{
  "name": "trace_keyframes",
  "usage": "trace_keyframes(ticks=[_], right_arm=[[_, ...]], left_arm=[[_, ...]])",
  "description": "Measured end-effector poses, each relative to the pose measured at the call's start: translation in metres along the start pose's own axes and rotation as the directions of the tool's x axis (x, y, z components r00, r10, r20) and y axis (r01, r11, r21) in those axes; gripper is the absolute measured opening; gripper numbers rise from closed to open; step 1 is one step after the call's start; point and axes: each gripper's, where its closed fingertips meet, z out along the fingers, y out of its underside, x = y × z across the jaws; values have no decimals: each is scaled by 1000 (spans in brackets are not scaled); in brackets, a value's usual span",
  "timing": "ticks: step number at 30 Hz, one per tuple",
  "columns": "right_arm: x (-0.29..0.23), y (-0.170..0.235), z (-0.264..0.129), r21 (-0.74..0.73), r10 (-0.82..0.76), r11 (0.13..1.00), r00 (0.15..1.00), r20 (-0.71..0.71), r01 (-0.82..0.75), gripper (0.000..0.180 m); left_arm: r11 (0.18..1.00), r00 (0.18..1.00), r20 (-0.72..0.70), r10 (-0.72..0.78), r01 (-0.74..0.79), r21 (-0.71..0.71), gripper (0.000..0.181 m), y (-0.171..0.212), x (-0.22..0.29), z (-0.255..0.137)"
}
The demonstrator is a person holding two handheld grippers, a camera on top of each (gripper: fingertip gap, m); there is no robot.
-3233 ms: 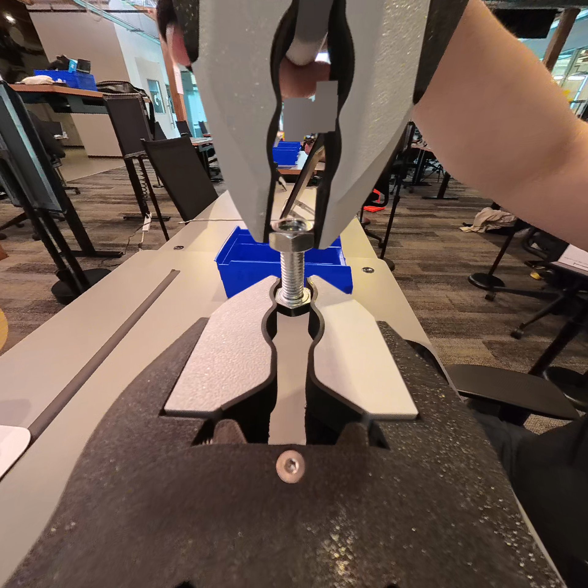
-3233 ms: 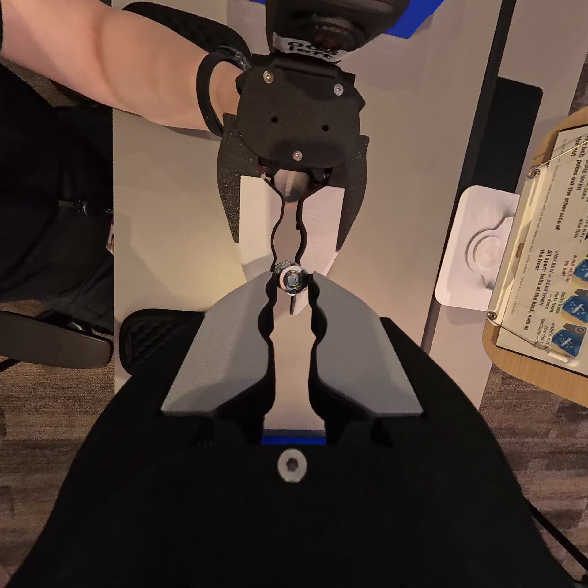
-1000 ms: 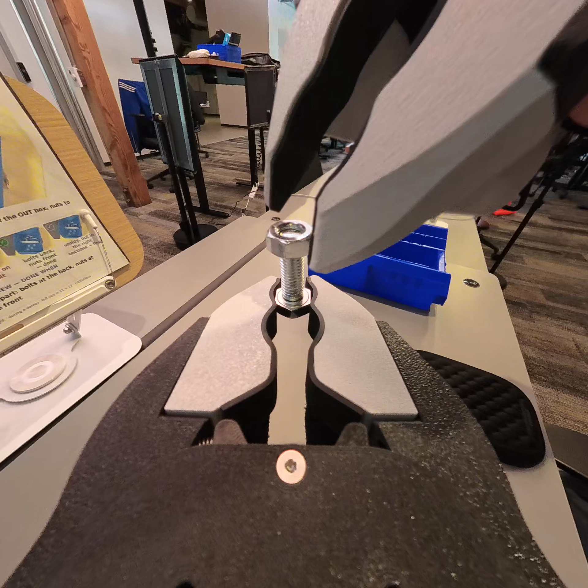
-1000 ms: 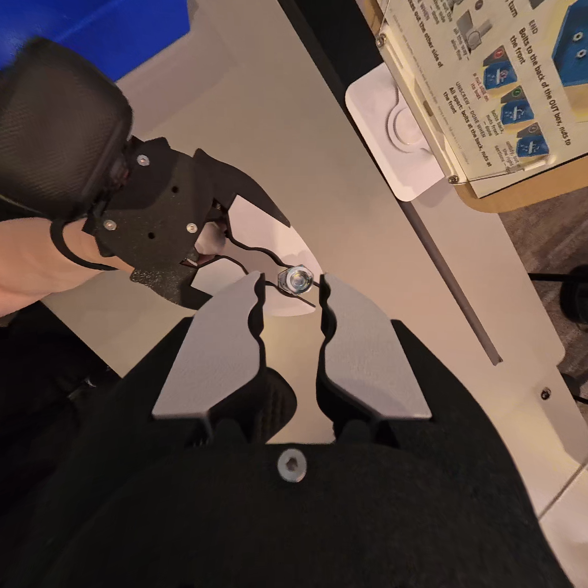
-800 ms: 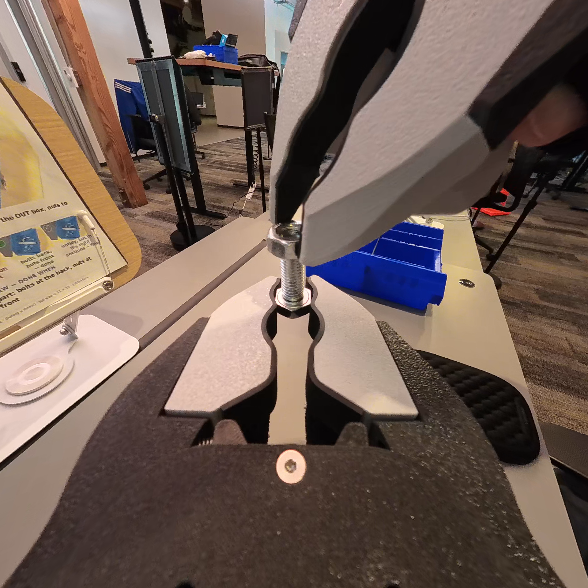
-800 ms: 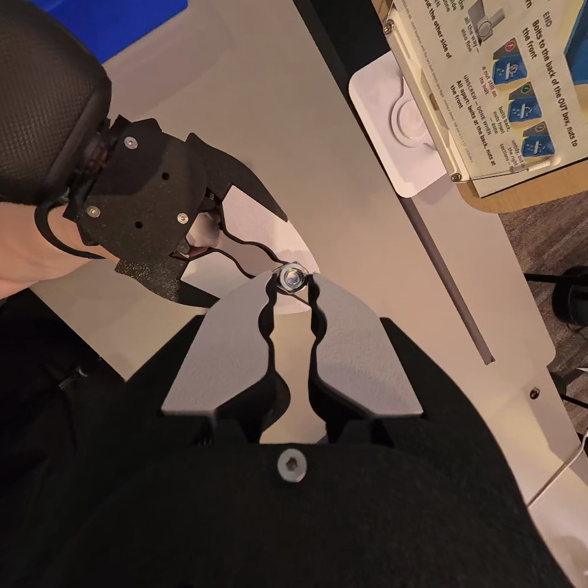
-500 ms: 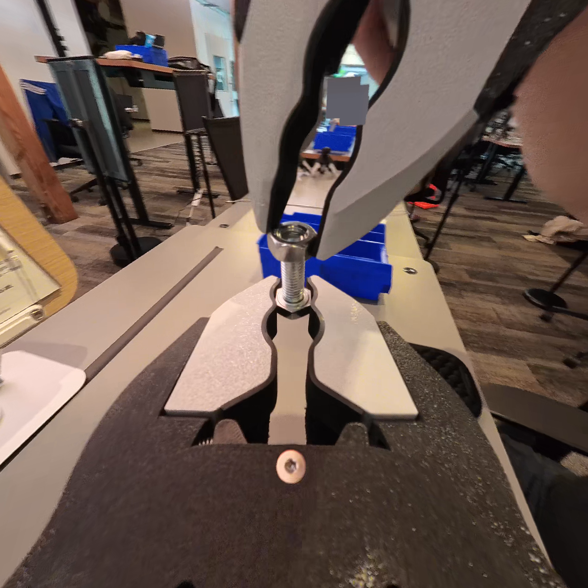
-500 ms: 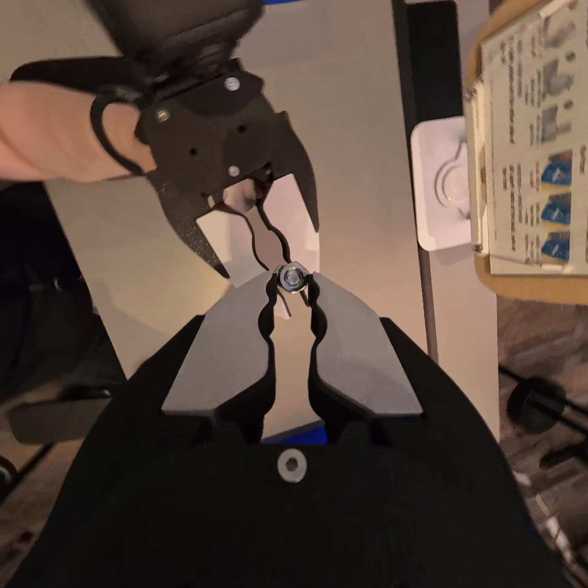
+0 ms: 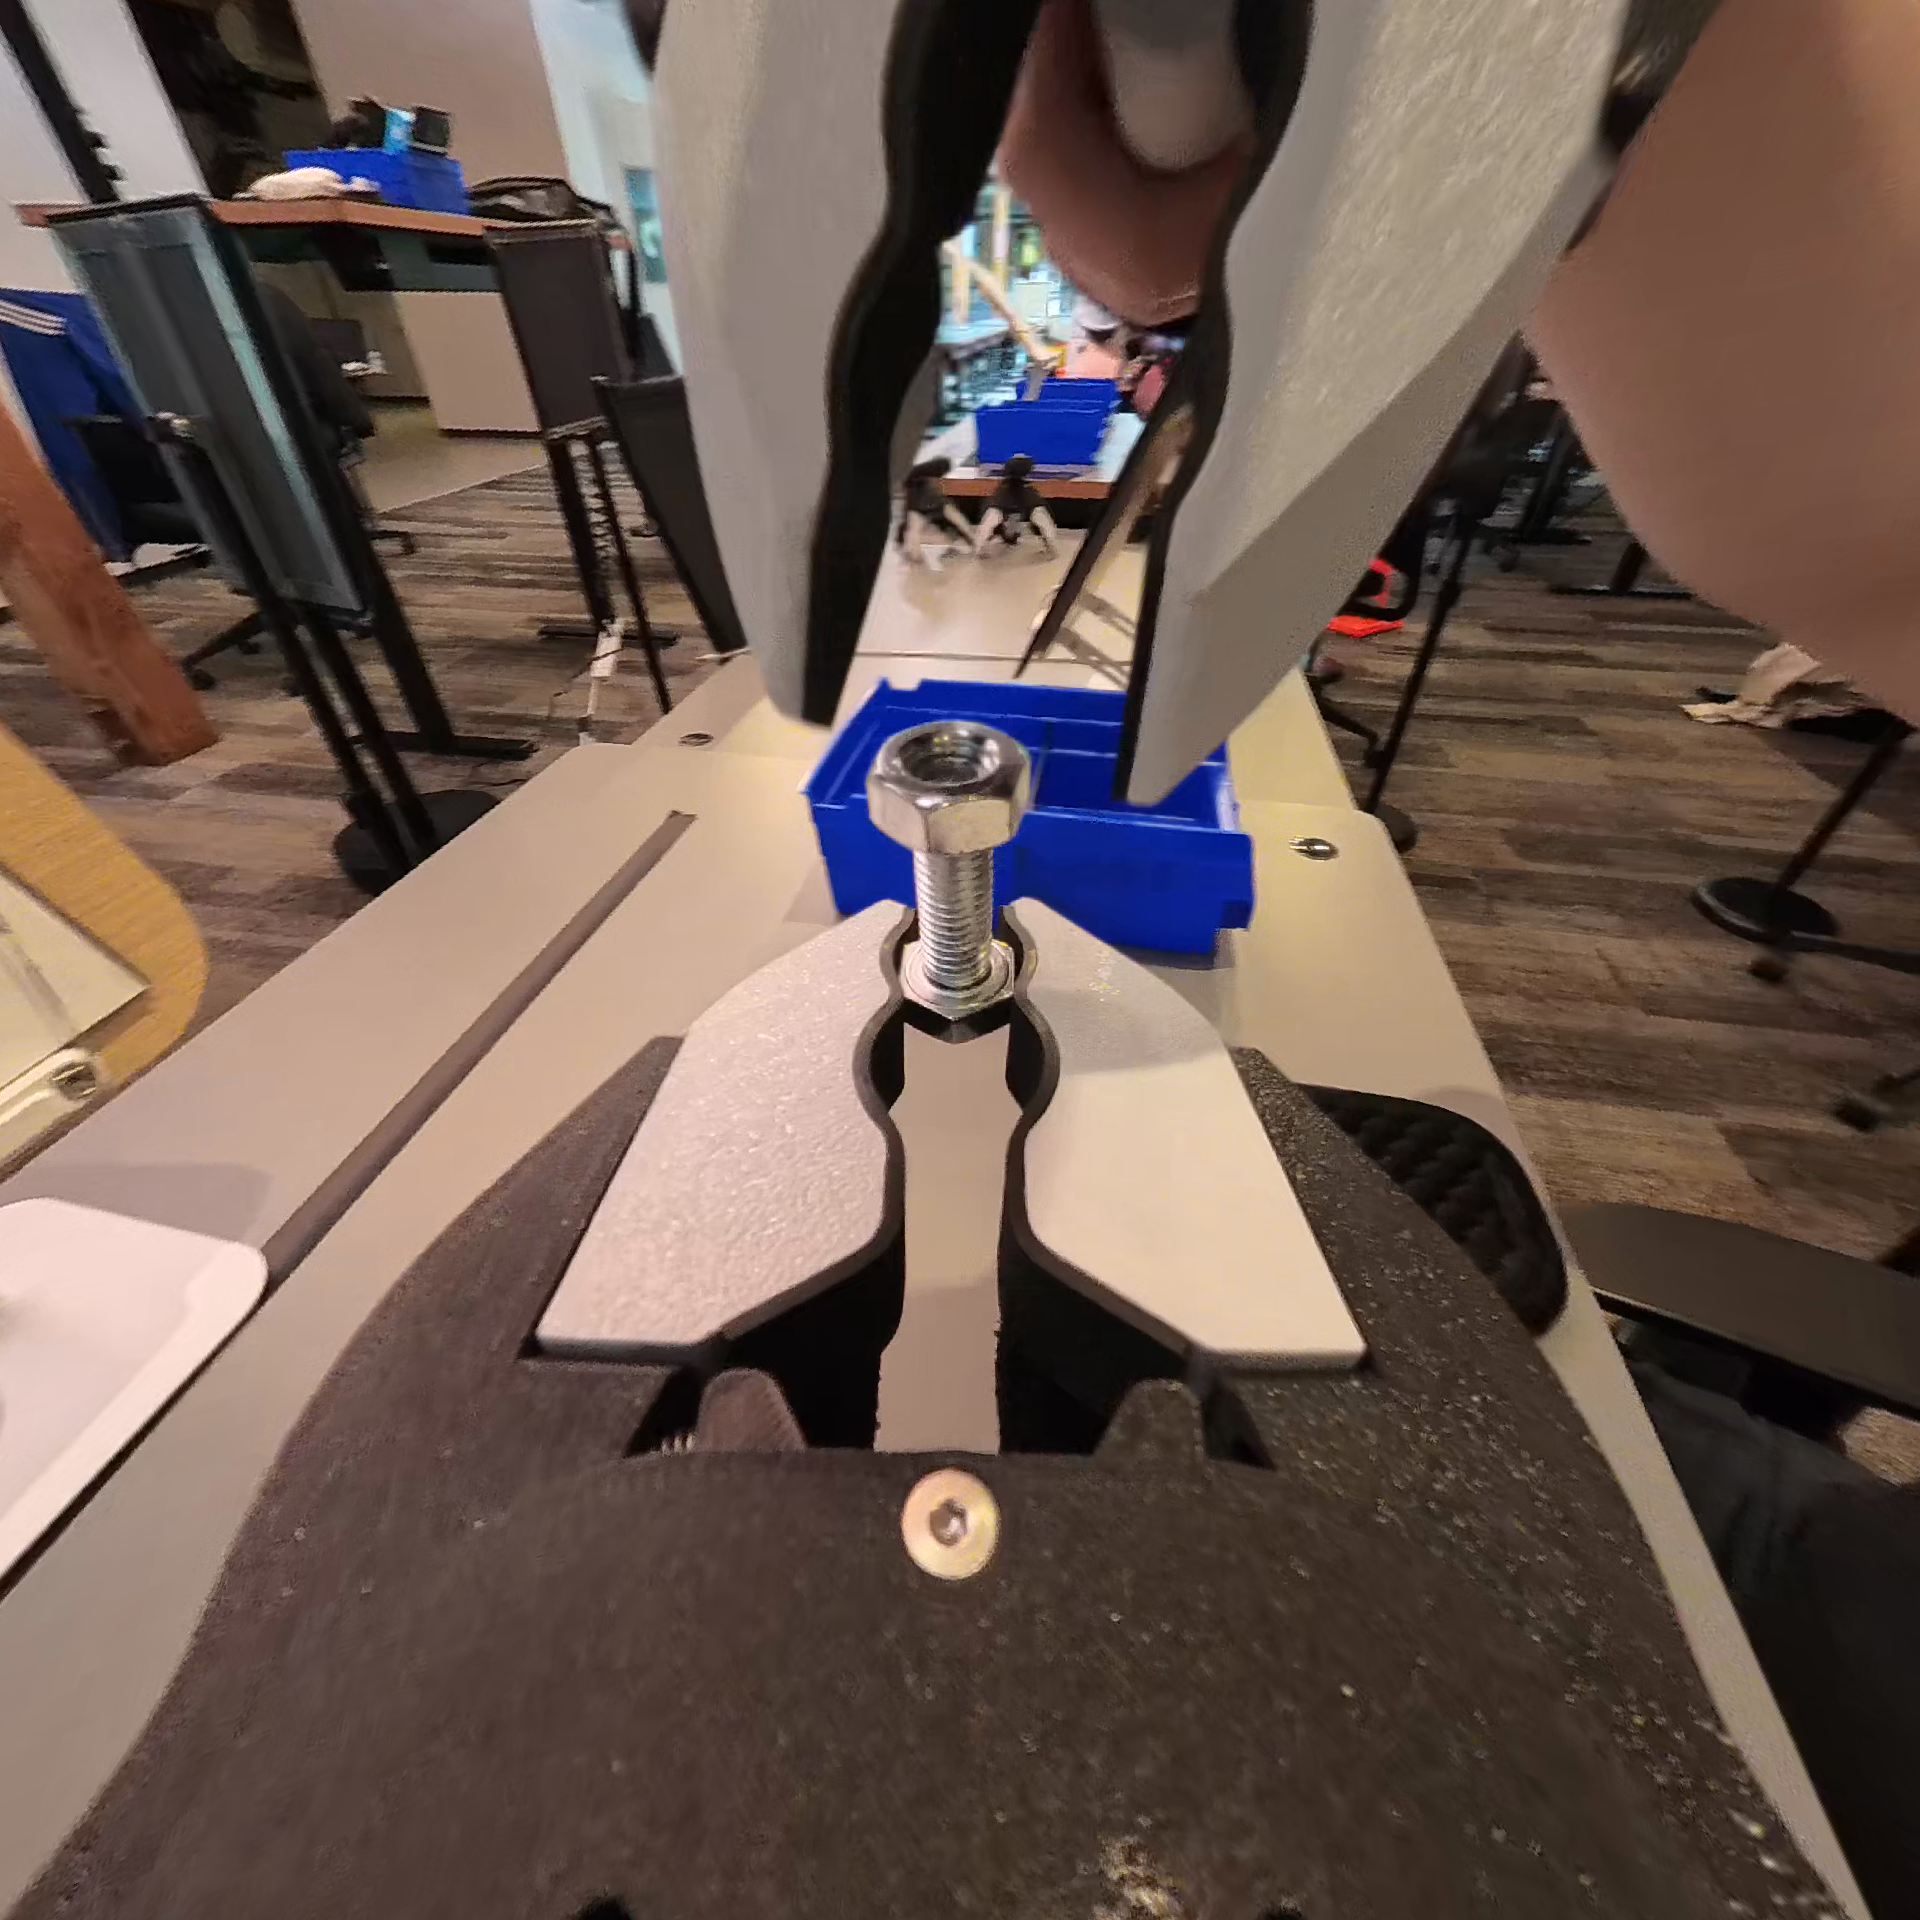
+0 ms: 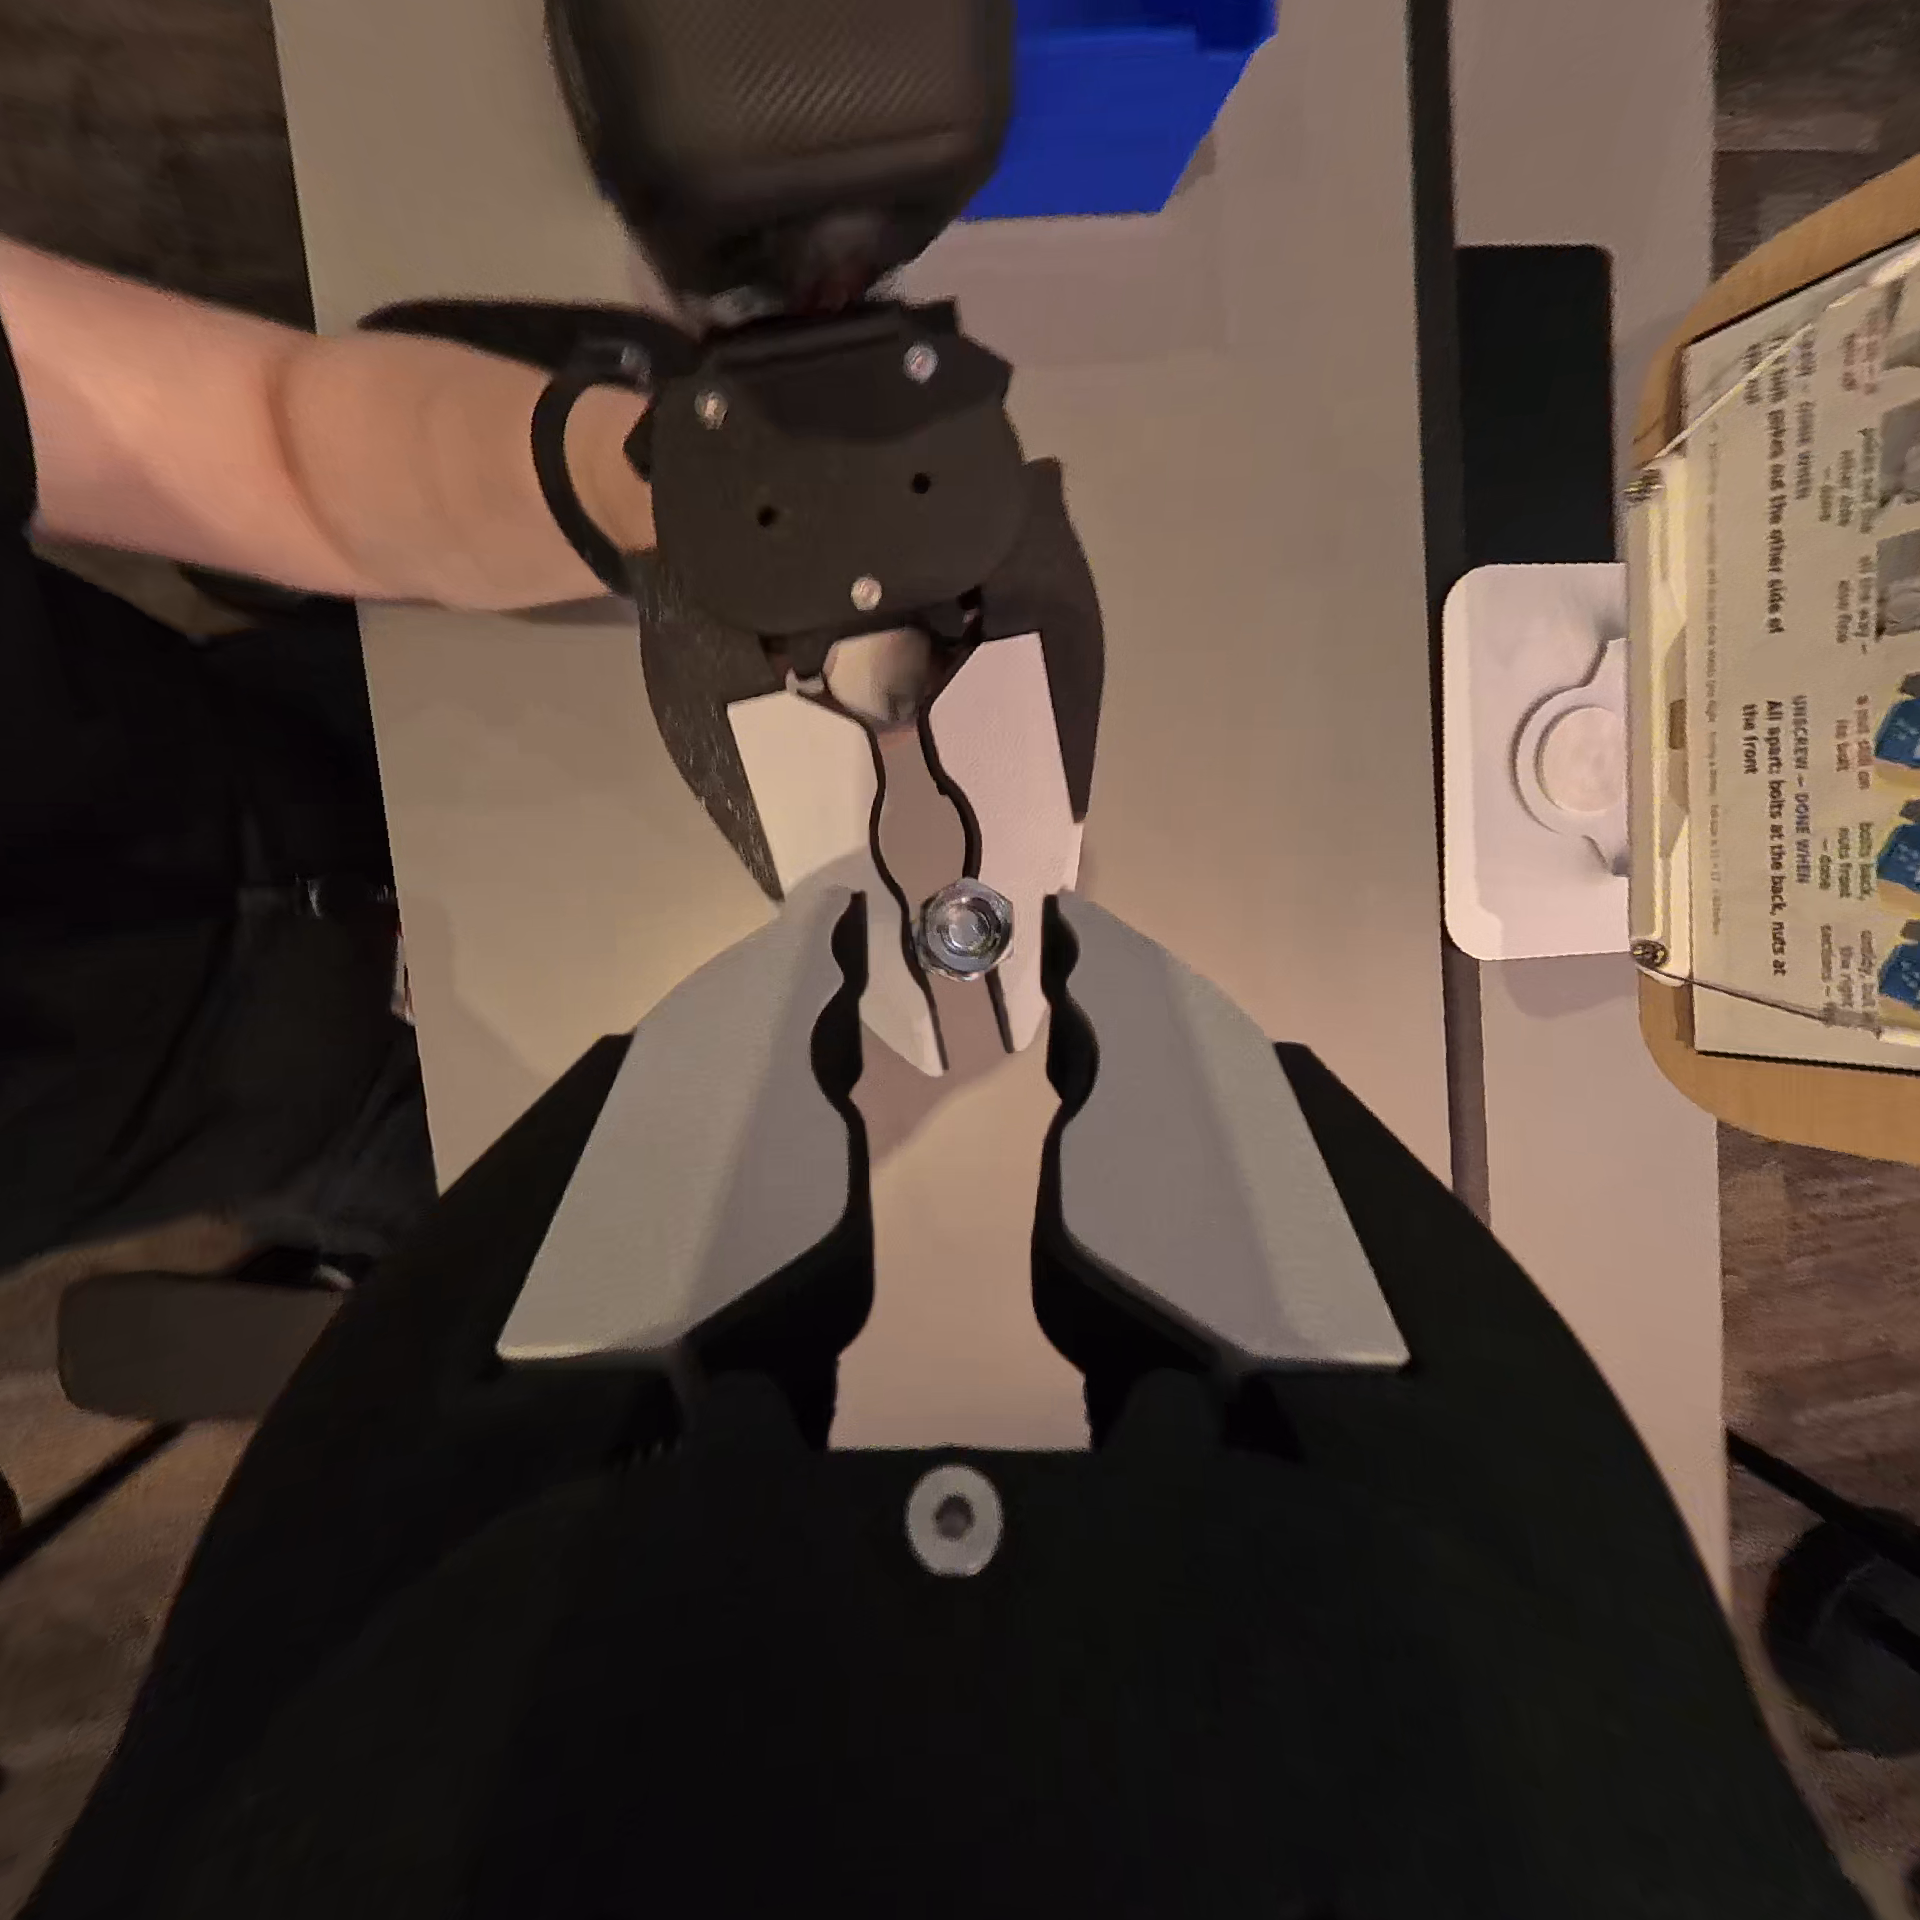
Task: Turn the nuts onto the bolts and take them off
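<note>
A silver bolt [image 9: 951,904] stands upright, its head clamped between the fingertips of my left gripper [image 9: 956,961], which is shut on it. A silver hex nut [image 9: 948,798] sits at the top end of the thread. My right gripper [image 9: 984,755] hangs just above the nut, pointing down, open and not touching it. In the right wrist view my right gripper [image 10: 951,920] is open with the nut [image 10: 963,943] between its tips, with a gap on both sides. The left gripper [image 10: 966,1039] holds the bolt from below there.
A blue compartment bin [image 9: 1132,862] stands on the grey table [image 9: 416,1039] behind the bolt. A wooden sign board [image 10: 1787,727] on a white base [image 10: 1527,769] stands at the table's side. A dark groove [image 9: 468,1039] runs along the table. Office chairs and stands surround it. Spacing between my two grippers at the tips: around 6 centimeters.
My right gripper, shut on the nut half a second ago, has opened and drawn slightly up off it. The left gripper still holds the bolt; both have swung round together.
</note>
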Motion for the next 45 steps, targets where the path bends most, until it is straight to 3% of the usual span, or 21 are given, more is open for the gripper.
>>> trace_keyframes(ticks=[3,6,10,18,25,30,34,39,45], right_arm=[[15,-16,-8,88,141,987,983,-119,-131,32],[37,-17,-14,129,302,953,907,-293,-276,32],[45,-10,-7,114,402,915,844,-354,-388,36],[37,-3,14,8,383,913,848,-365,-409,35],[33,-2,20,-44,334,928,877,-345,-370,18],[25,-4,17,-78,183,975,949,-258,-209,18],[7,0,11,-90,15,996,993,-121,-26,18],[-25,6,3,-40,-133,990,989,56,136,18],[-46,8,-3,77,-206,978,958,201,194,18]], left_arm=[[999,997,72,-42,41,18,14,-1,-13,-1],[998,981,181,-65,60,35,14,-1,-31,-6],[999,966,254,-54,50,22,14,1,-40,-8],[997,966,248,-74,69,26,14,2,-41,-9],[998,969,236,-68,63,26,14,1,-38,-10],[998,987,147,-58,54,32,14,-2,-27,-9],[999,999,-34,-30,31,20,14,-4,2,-7],[1000,965,-264,8,-6,9,14,-4,42,-9],[1000,904,-427,-5,11,12,15,-5,69,-14]])
